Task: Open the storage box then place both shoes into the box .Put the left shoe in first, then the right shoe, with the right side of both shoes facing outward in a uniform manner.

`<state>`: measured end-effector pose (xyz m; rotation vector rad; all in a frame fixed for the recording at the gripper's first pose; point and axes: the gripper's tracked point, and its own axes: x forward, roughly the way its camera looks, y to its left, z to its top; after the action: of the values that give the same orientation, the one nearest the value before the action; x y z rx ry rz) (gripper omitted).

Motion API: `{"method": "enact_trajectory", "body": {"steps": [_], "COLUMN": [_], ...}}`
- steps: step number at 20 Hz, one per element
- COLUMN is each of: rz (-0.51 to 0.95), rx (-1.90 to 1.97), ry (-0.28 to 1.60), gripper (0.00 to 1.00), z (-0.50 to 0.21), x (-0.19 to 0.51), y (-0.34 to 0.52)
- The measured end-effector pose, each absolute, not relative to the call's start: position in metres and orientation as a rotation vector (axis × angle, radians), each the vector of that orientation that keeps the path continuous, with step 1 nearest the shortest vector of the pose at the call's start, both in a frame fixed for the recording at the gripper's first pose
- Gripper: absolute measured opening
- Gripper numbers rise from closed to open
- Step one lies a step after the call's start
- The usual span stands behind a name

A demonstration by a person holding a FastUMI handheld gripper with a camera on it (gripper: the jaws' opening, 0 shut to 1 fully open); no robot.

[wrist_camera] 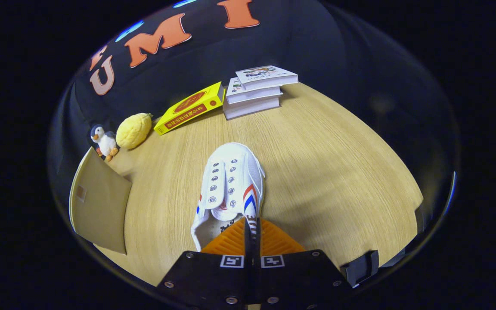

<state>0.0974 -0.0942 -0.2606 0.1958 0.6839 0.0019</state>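
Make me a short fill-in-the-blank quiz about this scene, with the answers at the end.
1. The gripper is shut on the side wall of a white ____.
2. The shoe lies on a ____ table.
3. Beside the penguin toy sits a plush of ____ colour.
4. Next to the yellow book is a stack of ____ white books.

Answers: shoe; wooden; yellow; three

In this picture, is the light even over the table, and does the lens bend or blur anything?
Gripper view: table bright at centre, dimmer toward its rim; fisheye curves its edge and tilts the book stack; white shoe sharp, pinched at the collar by the hand-held gripper; soft shadow to the shoe's right.
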Motion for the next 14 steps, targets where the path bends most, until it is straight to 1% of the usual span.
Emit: {"method": "enact_trajectory", "body": {"steps": [2, 8, 14], "rz": [0.039, 0.074, 0.099], "rx": [0.235, 0.244, 0.289], "ry": [0.659, 0.616, 0.568], "gripper": [0.00, 0.00, 0.00], "z": [-0.252, -0.220, -0.174], "x": [0.102, 0.096, 0.084], "y": [-0.082, -0.050, 0.015]}}
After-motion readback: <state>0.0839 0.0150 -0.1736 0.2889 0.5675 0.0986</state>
